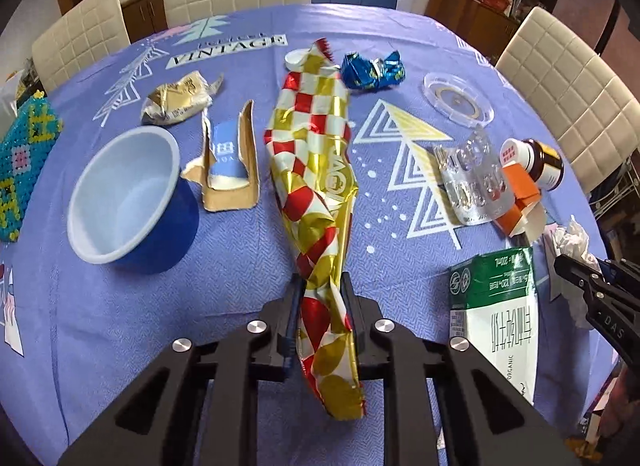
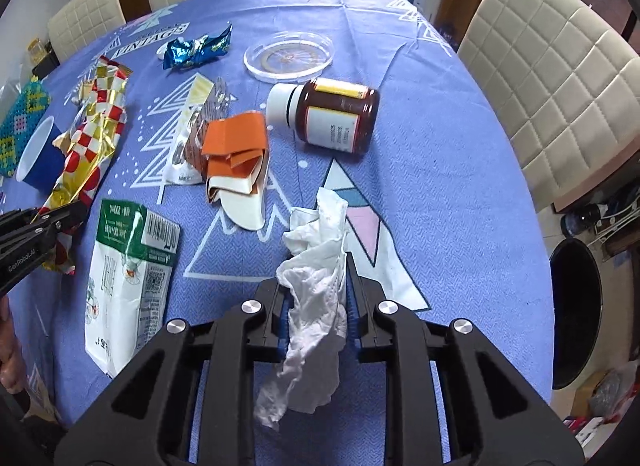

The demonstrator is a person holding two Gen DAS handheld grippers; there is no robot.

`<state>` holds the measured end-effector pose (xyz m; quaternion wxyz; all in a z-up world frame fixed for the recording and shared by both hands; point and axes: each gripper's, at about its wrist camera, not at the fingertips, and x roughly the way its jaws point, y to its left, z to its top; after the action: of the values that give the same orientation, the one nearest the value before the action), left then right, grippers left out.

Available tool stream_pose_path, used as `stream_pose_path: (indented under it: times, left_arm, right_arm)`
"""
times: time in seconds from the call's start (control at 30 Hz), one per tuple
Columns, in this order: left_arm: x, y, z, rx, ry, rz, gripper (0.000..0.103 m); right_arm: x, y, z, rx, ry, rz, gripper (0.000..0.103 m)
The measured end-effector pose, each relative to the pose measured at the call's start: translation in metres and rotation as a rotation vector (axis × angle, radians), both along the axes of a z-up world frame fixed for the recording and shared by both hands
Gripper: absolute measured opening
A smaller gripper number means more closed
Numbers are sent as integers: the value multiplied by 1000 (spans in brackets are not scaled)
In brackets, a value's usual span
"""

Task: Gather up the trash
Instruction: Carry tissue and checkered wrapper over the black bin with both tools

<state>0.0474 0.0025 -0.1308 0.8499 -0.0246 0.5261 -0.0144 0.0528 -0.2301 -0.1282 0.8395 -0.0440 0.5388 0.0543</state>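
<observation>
Now, in the left wrist view, the left gripper (image 1: 322, 306) clenches the checkered foil wrapper (image 1: 316, 153), which trails toward twelve o'clock across the tabletop (image 1: 400, 73). In the right wrist view, the right gripper (image 2: 316, 286) clamps a crumpled tissue (image 2: 316, 266); lift both straight up, keeping each grip firm, I judge.

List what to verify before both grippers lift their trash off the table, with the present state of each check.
1. Left gripper shut on the checkered foil wrapper: ok.
2. Right gripper shut on the crumpled tissue: ok.
3. Wrapper's far end free of the blue candy wrapper: cannot tell, they lie close together.
4. Tissue clear of the orange box: ok.
5. Black bin beside the table open: ok.
6. Green-and-white carton clear of both grips: ok.
</observation>
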Motion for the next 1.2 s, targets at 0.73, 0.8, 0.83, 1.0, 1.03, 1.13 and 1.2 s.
stream_pose_path:
  times: [0.73,0.8,0.83,1.0,1.03,1.13,1.2]
  left_arm:
    - [-18,-138,55,64,-209,-318,14]
    - [-18,-153,55,61,-210,-350,14]
    - [-17,-160,55,63,-212,-362,14]
    - [-17,-208,58,59,-235,-455,14]
    - [-16,-216,58,60,-238,-467,14]
    - [-14,-246,57,64,-243,-516,14]
    - [-13,-266,57,65,-245,-552,14]
  right_arm:
    - [-14,-88,50,-15,-119,-132,23]
    - [-17,-104,51,-20,-125,-155,23]
    - [-18,-113,51,-21,-127,-168,23]
    - [-26,-155,53,-39,-140,-238,23]
    - [-27,-163,53,-43,-143,-251,23]
    - [-30,-190,54,-63,-154,-292,23]
    - [-33,-207,54,-77,-166,-321,23]
